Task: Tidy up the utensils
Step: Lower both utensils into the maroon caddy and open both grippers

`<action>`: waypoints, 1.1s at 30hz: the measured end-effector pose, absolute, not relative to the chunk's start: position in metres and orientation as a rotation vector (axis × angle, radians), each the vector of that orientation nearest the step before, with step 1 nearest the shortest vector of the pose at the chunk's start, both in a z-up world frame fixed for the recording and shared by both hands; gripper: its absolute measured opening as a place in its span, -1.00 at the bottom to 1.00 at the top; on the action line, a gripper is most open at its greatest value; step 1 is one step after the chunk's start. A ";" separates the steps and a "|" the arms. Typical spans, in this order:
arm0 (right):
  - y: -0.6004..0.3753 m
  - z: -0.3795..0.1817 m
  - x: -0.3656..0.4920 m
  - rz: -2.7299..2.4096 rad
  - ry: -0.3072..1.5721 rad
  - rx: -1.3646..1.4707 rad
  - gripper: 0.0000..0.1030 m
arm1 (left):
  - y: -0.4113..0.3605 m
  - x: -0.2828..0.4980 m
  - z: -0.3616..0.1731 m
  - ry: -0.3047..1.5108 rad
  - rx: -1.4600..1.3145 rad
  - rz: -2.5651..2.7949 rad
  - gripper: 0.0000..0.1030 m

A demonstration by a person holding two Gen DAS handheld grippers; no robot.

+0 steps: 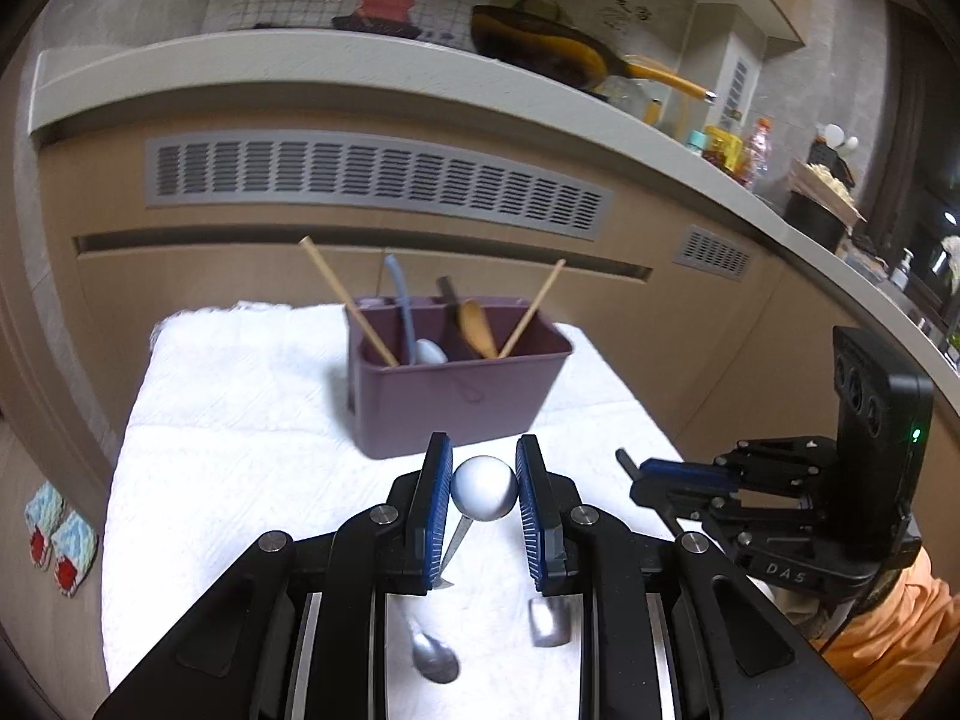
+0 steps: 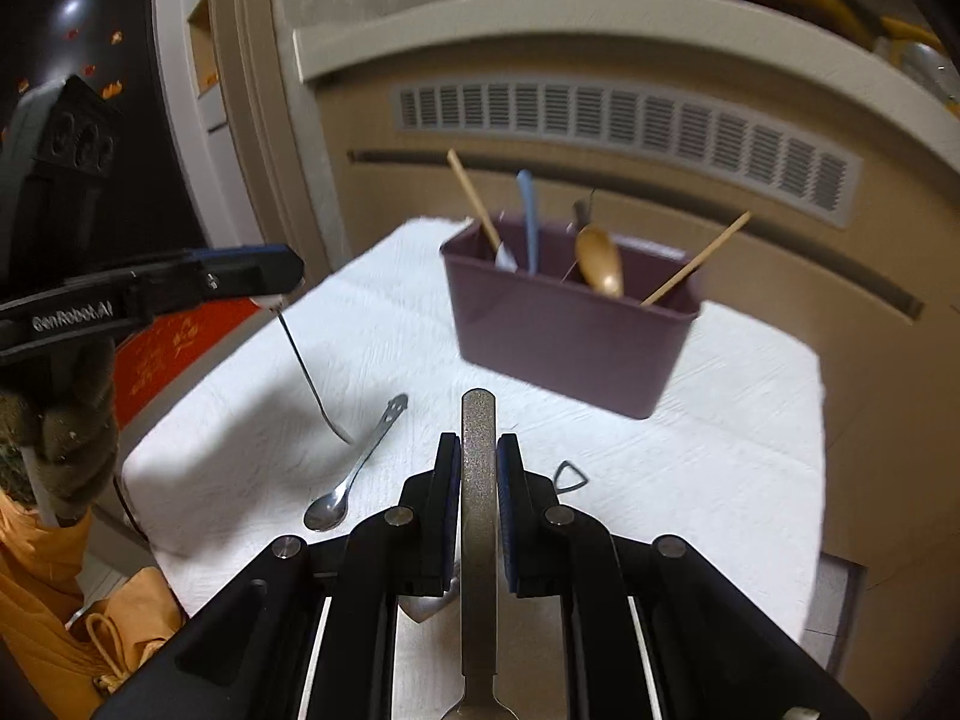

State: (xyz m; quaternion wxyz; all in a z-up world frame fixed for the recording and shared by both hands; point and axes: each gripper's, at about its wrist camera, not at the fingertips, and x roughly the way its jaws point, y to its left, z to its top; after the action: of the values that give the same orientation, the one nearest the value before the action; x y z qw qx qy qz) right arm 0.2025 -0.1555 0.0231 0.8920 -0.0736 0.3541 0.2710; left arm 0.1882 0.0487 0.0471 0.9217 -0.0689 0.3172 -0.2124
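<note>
Both grippers are loaded: left gripper (image 1: 483, 495) clamps a white-knobbed metal utensil (image 1: 485, 487), probably a fork; right gripper (image 2: 478, 468) pinches a flat textured steel handle (image 2: 478, 450). Next: carry both to the purple plastic caddy (image 2: 570, 330).

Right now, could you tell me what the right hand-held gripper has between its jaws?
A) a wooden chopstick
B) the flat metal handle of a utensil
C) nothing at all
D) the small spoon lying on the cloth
B: in the right wrist view the right hand-held gripper is shut on a flat metal handle that runs between its pads, while the small spoon lies apart on the white cloth.
</note>
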 end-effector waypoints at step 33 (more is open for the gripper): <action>-0.149 0.085 0.384 0.319 0.184 0.017 -0.78 | 0.027 0.373 0.069 0.557 -0.179 -0.406 -0.56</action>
State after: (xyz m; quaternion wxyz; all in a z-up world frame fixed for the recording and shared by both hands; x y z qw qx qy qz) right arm 0.3838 -0.1492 0.0849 0.9831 0.0083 0.0913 0.1585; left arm 0.3729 0.0268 0.0694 0.9372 -0.0877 0.2728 -0.1987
